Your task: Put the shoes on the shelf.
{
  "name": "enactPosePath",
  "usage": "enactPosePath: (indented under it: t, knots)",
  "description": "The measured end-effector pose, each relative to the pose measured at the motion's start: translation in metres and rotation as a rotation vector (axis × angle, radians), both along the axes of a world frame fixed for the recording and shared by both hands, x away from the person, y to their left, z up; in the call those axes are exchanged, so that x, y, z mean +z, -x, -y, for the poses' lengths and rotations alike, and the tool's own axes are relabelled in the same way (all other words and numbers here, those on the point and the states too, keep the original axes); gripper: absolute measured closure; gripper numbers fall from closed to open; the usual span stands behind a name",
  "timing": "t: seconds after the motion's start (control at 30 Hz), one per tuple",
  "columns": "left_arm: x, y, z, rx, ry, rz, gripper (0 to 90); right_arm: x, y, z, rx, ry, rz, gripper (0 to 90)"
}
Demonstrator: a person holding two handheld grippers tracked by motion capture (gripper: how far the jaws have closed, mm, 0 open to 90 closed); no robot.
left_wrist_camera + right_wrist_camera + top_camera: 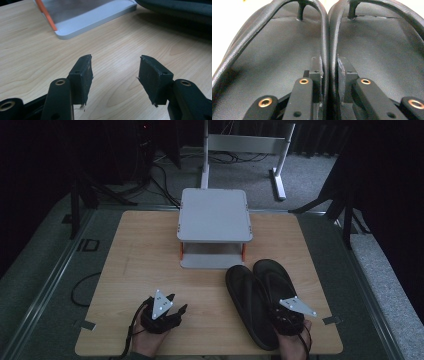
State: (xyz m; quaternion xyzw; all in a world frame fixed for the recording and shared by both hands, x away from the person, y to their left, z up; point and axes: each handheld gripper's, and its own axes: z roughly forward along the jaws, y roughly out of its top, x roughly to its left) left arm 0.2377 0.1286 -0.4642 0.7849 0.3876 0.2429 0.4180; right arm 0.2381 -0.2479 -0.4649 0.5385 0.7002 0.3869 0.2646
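Two black flip-flops point(257, 295) lie side by side on the wooden table at the front right, toes pointing away. My right gripper point(289, 316) sits over their heel ends. In the right gripper view its jaws are shut on the two inner straps point(329, 50), pinching them together between the pads point(318, 75). My left gripper point(176, 303) hovers over bare wood at the front left, jaws open with nothing between them; its pads point(83, 75) show wide apart in the left gripper view.
A small grey two-tier stand point(215, 217) with orange posts point(46, 13) stands at the table's far middle; its base plate point(95, 18) lies just ahead of the left gripper. The table's front edge point(200, 354) is close behind both hands. Cables and a metal frame lie on the floor beyond.
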Motion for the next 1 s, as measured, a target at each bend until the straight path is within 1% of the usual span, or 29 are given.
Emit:
enactPosePath:
  t: [0.27, 0.57, 0.6, 0.77, 1.0]
  knots:
    - [0.001, -0.001, -0.006, 0.018, 0.005, 0.004, 44.5, 0.001, -0.001, -0.020, 0.052, -0.018, -0.002, 76.5]
    - [0.001, -0.001, -0.012, 0.035, 0.008, 0.005, 44.5, 0.002, -0.007, -0.044, 0.082, -0.039, 0.007, 76.5]
    - [0.001, -0.001, -0.012, 0.035, 0.008, 0.005, 44.5, 0.002, -0.007, -0.044, 0.082, -0.039, 0.007, 76.5]
    - [0.002, 0.000, -0.017, 0.046, 0.005, 0.004, 44.5, 0.005, -0.012, -0.061, 0.099, -0.046, 0.017, 76.5]
    - [0.002, 0.002, -0.021, 0.058, 0.011, 0.006, 44.5, 0.009, -0.021, -0.073, 0.114, -0.050, 0.024, 76.4]
